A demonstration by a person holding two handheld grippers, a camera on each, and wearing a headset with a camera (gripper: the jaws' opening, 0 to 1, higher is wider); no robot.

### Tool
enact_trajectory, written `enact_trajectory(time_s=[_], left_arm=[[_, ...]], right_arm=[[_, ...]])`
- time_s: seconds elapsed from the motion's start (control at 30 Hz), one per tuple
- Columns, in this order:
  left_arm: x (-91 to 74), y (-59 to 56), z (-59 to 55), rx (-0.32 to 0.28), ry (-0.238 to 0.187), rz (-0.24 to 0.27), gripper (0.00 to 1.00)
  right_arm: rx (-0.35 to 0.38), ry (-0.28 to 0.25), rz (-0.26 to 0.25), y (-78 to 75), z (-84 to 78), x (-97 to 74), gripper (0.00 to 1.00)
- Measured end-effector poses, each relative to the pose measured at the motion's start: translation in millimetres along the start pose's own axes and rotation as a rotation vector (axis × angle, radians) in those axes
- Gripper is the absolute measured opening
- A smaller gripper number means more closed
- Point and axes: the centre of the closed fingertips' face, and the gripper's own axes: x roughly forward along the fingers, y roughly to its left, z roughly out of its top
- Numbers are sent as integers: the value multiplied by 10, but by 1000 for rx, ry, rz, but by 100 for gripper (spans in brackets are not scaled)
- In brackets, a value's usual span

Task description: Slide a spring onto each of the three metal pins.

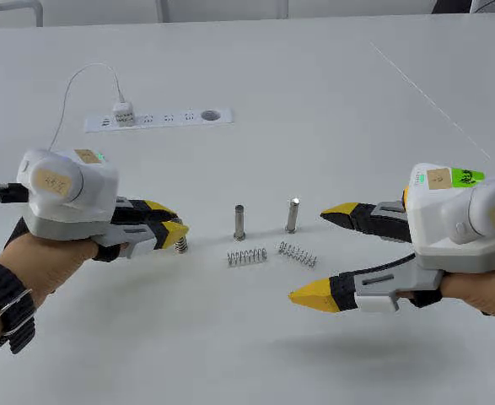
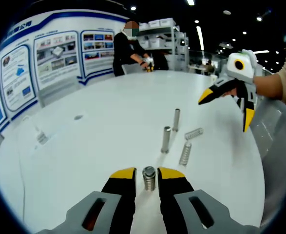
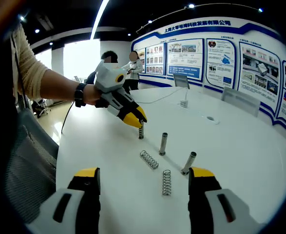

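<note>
Two bare metal pins (image 1: 239,222) (image 1: 293,215) stand upright mid-table. In front of them lie two loose springs (image 1: 247,256) (image 1: 298,253). A third pin (image 2: 149,171) stands further left with a spring (image 1: 181,245) coiled around it. My left gripper (image 1: 180,226) is shut on that spring (image 2: 149,181), one yellow tip on each side. My right gripper (image 1: 324,255) hangs wide open to the right of the loose springs, holding nothing. In the right gripper view a loose spring (image 3: 166,182) lies between its open jaws (image 3: 143,173), with a pin (image 3: 189,163) just beyond.
A white power strip (image 1: 158,118) with a plugged-in charger and cable lies at the back left of the white table (image 1: 331,110). Two people stand at the table's far end (image 2: 133,46). Wall posters ring the room.
</note>
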Motion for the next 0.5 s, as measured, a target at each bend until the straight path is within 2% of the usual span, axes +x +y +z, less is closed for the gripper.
enact_trajectory(time_s=[0.5], left_arm=[[-111, 12, 63, -21, -43, 13, 29]], right_arm=[[-5, 9, 10, 13, -18, 17, 74]])
